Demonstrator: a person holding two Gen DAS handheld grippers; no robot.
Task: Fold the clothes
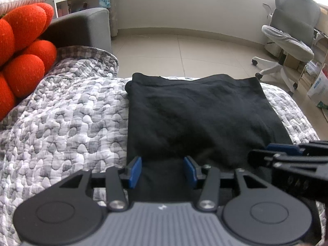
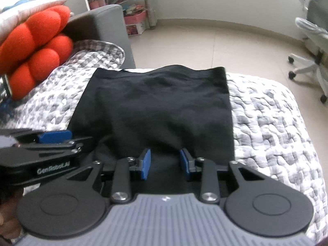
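A black garment [image 1: 194, 114] lies folded into a rough rectangle on the grey-and-white quilted cover [image 1: 67, 119]; it also shows in the right wrist view [image 2: 160, 106]. My left gripper [image 1: 163, 169] is open, its blue pads over the garment's near edge with nothing between them. My right gripper [image 2: 165, 164] is open too, over the same near edge, a little to the right. Each gripper shows from the side in the other's view: the right one [image 1: 287, 153], the left one [image 2: 51, 141].
A red bobbled cushion [image 1: 22, 57] and a grey sofa arm [image 1: 82, 28] stand at the left. Beyond the cover's far edge is tiled floor [image 1: 184, 47]. A grey office chair [image 1: 287, 41] and boxes stand at the right. A white shelf unit [image 2: 119, 6] stands at the back.
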